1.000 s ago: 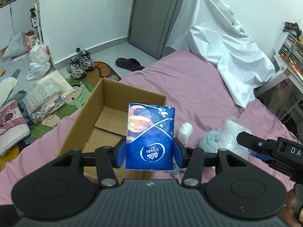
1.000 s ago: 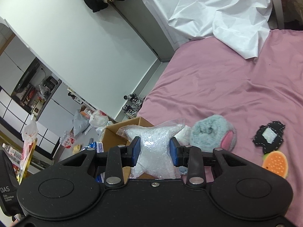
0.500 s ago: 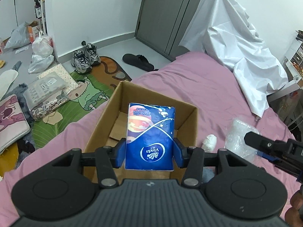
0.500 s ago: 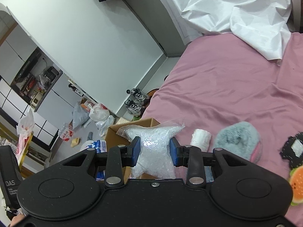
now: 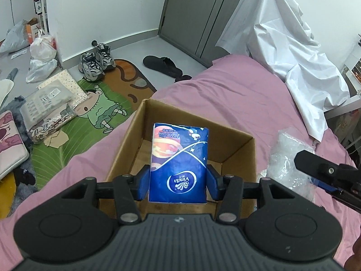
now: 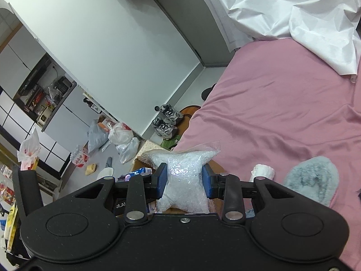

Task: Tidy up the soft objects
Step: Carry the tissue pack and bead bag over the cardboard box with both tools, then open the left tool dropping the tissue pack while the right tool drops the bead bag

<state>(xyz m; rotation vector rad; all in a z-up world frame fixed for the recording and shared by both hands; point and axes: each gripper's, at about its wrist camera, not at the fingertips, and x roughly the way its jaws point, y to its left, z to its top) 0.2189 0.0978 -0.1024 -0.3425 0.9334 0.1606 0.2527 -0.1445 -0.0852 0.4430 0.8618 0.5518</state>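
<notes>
My left gripper (image 5: 178, 184) is shut on a blue Vinda tissue pack (image 5: 179, 162) and holds it above the open cardboard box (image 5: 237, 144) on the pink bed. My right gripper (image 6: 183, 181) is shut on a clear bag of white beads (image 6: 183, 174), which also shows in the left wrist view (image 5: 286, 158) just right of the box. The right gripper's finger (image 5: 325, 171) shows at the right edge of that view. A white roll (image 6: 262, 171) and a grey fluffy plush (image 6: 313, 183) lie on the bed right of the bag.
A white sheet (image 5: 293, 52) is draped over something at the bed's far end. On the floor left of the bed lie a cartoon mat (image 5: 99, 110), sneakers (image 5: 97, 61), slippers (image 5: 164, 65), plastic bags (image 5: 40, 54) and packets.
Both grippers have moved left toward the box with their loads. The box now sits directly under the tissue pack, and the bead bag is close beside the box's right wall.
</notes>
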